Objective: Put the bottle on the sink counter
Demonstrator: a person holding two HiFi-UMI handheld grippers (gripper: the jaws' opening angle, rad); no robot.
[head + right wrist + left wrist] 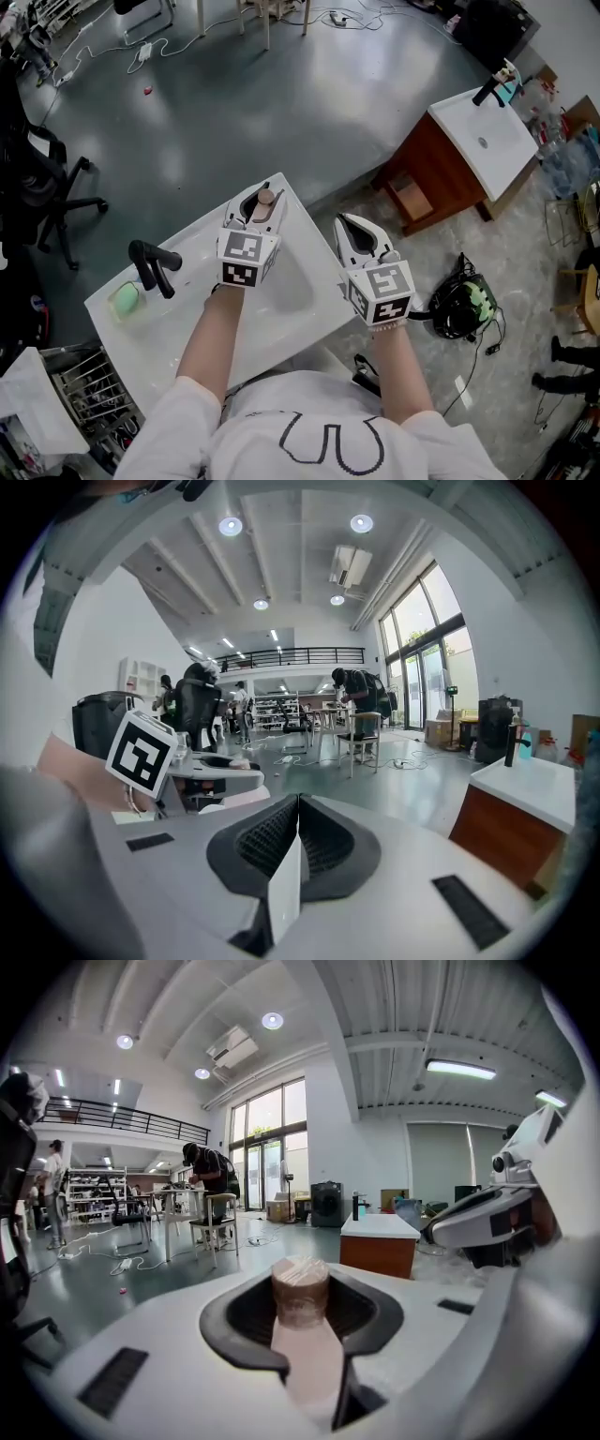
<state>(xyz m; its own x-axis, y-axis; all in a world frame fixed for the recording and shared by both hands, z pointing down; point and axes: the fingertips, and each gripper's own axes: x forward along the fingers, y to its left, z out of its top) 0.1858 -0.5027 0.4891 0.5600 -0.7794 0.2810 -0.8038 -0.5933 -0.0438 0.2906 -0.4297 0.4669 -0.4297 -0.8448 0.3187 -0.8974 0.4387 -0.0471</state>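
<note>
A pale pink bottle [305, 1354] with a brownish cap [265, 197] stands upright between the black pads of my left gripper [260, 200], which is shut on it. In the head view it hangs over the far side of the white sink counter [192, 242], above the basin's back edge. The left gripper view shows my left gripper [302, 1309] with the cap poking up between its jaws. My right gripper [353, 230] is off the counter's right edge; in its own view my right gripper [296, 810] has its jaws pressed together with nothing in them.
A black faucet [152, 264] and a green object [125, 299] sit at the counter's left end. A second sink on a wooden cabinet [485, 139] stands at the upper right. A black-green object [463, 307] lies on the floor, a wire rack [94, 405] lower left, an office chair [49, 192] left.
</note>
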